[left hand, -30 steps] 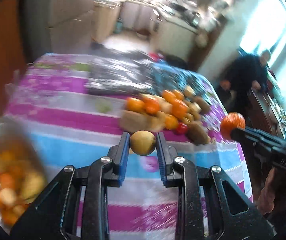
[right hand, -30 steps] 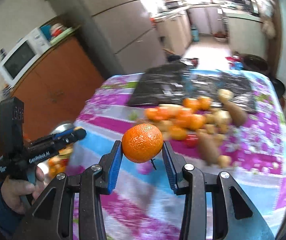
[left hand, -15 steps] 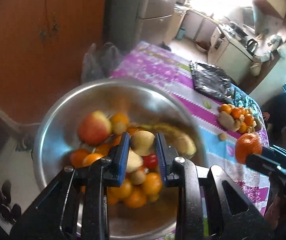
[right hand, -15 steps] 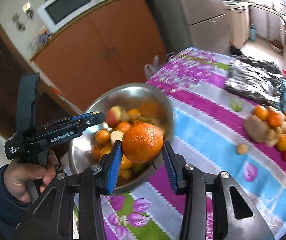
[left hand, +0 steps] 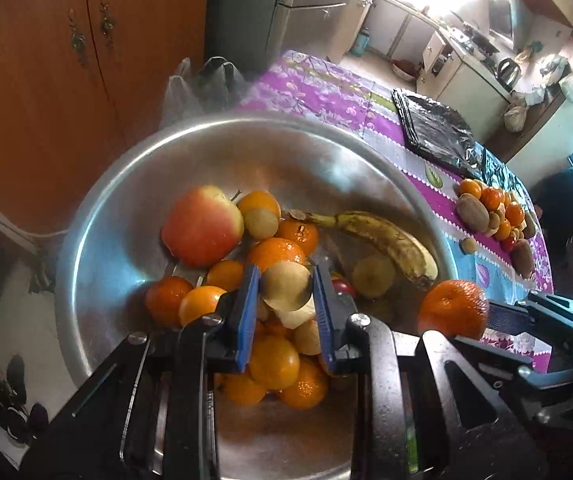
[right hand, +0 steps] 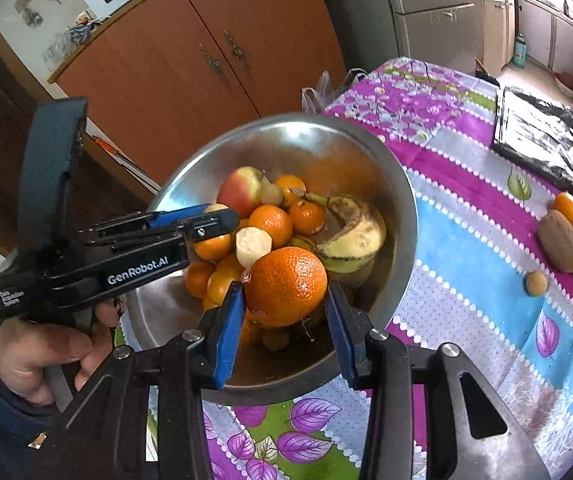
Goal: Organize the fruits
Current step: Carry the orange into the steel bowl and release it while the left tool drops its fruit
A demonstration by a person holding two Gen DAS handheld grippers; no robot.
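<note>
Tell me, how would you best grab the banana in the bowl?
Probably grip the banana across its narrow middle, coming from above. It lies lengthwise against the bowl wall with its top bare; the ends taper and other fruit crowds its near side.

Reading "GenRobot.AI" in white on side of left gripper [right hand: 214,214] body; smaller white txt near its handle end, too small to make out.

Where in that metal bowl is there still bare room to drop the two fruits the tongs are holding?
The metal bowl shows bare steel along its left wall, beside the apple, and across the far wall behind the banana. The middle is crowded with piled oranges. Outside it, the blue stripe of tablecloth before the loose fruit pile lies open.
</note>
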